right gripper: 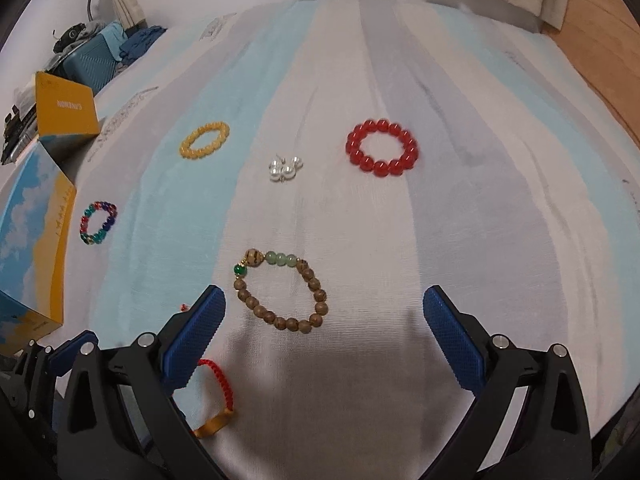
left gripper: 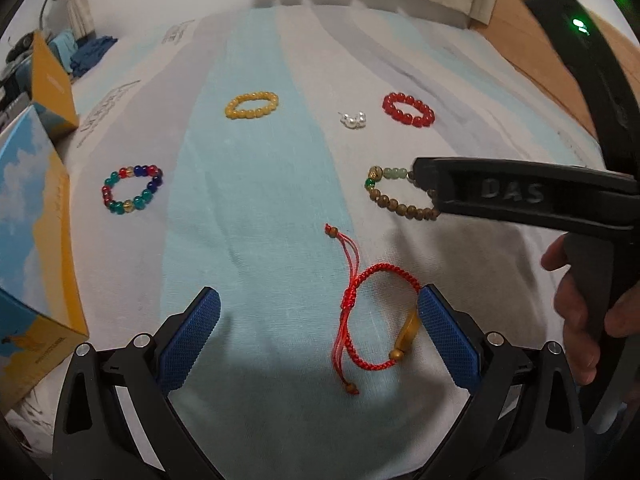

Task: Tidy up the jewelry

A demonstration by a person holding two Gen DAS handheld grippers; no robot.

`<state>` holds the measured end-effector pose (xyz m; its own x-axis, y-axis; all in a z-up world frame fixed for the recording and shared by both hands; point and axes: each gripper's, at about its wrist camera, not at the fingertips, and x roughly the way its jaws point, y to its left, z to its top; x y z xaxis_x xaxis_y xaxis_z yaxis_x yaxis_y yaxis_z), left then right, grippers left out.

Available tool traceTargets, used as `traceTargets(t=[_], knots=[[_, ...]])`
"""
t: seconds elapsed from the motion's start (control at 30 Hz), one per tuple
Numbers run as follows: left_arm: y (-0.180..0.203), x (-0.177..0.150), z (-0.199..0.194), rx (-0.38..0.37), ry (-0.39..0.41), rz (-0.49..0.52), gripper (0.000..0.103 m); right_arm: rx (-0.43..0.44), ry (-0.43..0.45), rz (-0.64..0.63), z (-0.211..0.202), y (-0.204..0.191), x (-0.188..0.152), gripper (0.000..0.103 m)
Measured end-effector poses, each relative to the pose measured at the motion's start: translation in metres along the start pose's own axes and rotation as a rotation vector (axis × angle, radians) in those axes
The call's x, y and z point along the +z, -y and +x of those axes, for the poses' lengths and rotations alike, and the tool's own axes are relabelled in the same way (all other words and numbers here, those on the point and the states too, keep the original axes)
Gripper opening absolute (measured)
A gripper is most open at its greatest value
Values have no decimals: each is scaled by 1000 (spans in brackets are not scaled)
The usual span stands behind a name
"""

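Jewelry lies spread on a blue and white striped cloth [left gripper: 248,208]. My left gripper [left gripper: 319,312] is open, low over a red braided cord bracelet [left gripper: 368,316] with a gold charm, which lies between its fingers. My right gripper [right gripper: 324,312] is open, just behind a brown wooden bead bracelet [right gripper: 282,290]; it also shows in the left wrist view [left gripper: 400,196], partly hidden by the right gripper's body [left gripper: 520,196]. Further off lie a red bead bracelet [right gripper: 382,148], white pearls [right gripper: 285,168], a yellow bead bracelet [right gripper: 204,140] and a multicoloured bead bracelet [right gripper: 98,223].
A blue and yellow box [left gripper: 28,248] stands at the left edge of the cloth, with a second yellow box [right gripper: 64,110] behind it. A wooden floor [right gripper: 600,36] shows at the far right. Clutter and a lamp sit at the far left.
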<state>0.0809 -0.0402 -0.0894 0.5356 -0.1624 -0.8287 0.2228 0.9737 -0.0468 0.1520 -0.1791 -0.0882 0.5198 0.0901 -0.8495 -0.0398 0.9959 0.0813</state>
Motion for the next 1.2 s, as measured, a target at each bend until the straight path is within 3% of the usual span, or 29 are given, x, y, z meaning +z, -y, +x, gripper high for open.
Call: traceTargets(t=[0.07, 0.3, 0.63, 0.83, 0.97, 1.1, 1.2], knots=[[3, 0, 5, 10, -5, 19, 97, -1, -20, -19, 8, -3, 1, 87], [10, 0, 22, 47, -25, 59, 96, 2, -28, -44, 24, -9, 5, 83], [11, -6, 34, 49, -49, 42, 83, 24, -67, -46, 41, -12, 7, 54], [10, -7, 32, 61, -57, 37, 64, 6, -75, -41, 41, -12, 6, 29], [6, -6, 32, 71, -66, 25, 45, 4, -86, -26, 41, -8, 6, 15], [2, -5, 31, 85, -78, 9, 20, 10, -90, -11, 40, -4, 6, 10], [-1, -5, 31, 85, -83, -10, 14, 7, -89, -11, 38, -3, 5, 8]])
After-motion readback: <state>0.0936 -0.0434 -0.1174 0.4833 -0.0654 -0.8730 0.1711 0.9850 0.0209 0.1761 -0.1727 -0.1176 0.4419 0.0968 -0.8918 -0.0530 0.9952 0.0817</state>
